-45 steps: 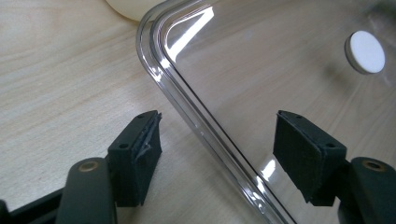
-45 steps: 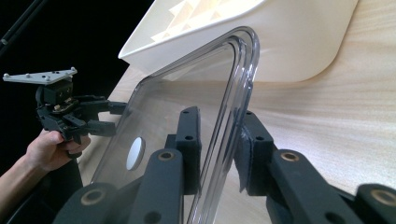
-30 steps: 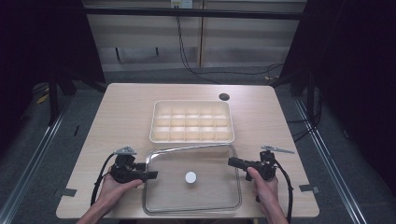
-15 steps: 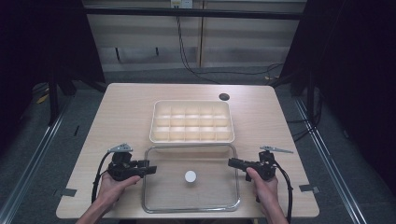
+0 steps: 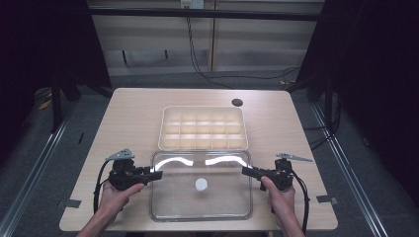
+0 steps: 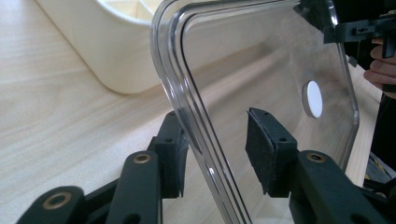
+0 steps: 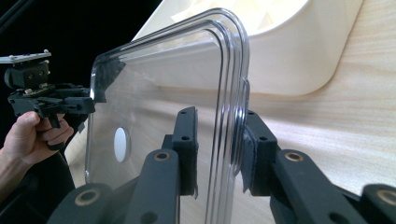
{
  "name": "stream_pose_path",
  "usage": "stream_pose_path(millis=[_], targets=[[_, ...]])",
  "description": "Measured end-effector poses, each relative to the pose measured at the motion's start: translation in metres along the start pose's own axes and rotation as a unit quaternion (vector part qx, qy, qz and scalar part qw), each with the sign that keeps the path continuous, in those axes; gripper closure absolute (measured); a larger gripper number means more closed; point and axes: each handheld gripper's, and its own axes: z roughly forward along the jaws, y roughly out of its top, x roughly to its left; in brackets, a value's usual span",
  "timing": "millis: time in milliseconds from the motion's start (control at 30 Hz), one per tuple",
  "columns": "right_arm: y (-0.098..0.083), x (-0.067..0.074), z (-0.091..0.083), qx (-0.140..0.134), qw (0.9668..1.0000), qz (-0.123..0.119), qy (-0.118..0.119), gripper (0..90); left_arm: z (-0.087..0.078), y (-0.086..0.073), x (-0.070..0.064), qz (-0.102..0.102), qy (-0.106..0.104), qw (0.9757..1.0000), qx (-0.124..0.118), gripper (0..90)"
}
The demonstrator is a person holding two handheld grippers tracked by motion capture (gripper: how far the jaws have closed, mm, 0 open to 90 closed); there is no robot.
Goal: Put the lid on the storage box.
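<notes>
A clear plastic lid (image 5: 217,197) with a white round disc (image 5: 201,184) at its middle lies flat over the near part of the table. My left gripper (image 5: 159,174) is at its left edge. In the left gripper view the lid's rim (image 6: 187,93) runs between the jaws of my left gripper (image 6: 217,140); it touches one pad and the other stands well off. My right gripper (image 5: 245,171) is at the lid's right edge. In the right gripper view my right gripper (image 7: 219,140) is shut on the lid's rim (image 7: 231,93).
A cream tray (image 5: 202,108) with several compartments stands just behind the lid, mid-table. A dark round hole (image 5: 236,102) is in the tabletop beyond it. Tape marks (image 5: 71,203) sit near the front corners. Cables trail from both grippers.
The lid and both grippers have shifted a little away from the person, toward the cream tray. Bright reflections now show on the lid's far edge.
</notes>
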Motion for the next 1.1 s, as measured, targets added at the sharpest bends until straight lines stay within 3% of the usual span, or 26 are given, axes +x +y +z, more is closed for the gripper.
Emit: stream_pose_path(millis=[300, 667, 1100], targets=[[0.006, 0.014, -0.008, -0.014, 0.9997, -0.017, -0.006, 71.1, -0.014, 0.007, -0.006, 0.007, -0.010, 0.9996, -0.025, 66.1], [0.014, 0.027, -0.015, -0.030, 0.9988, -0.035, -0.015, 71.0, -0.024, 0.017, -0.012, 0.019, -0.005, 0.9990, -0.039, 70.8], [0.038, 0.032, -0.017, -0.051, 0.9977, -0.042, -0.019, 69.9, -0.029, 0.040, -0.014, 0.022, -0.009, 0.9977, -0.064, 72.2]])
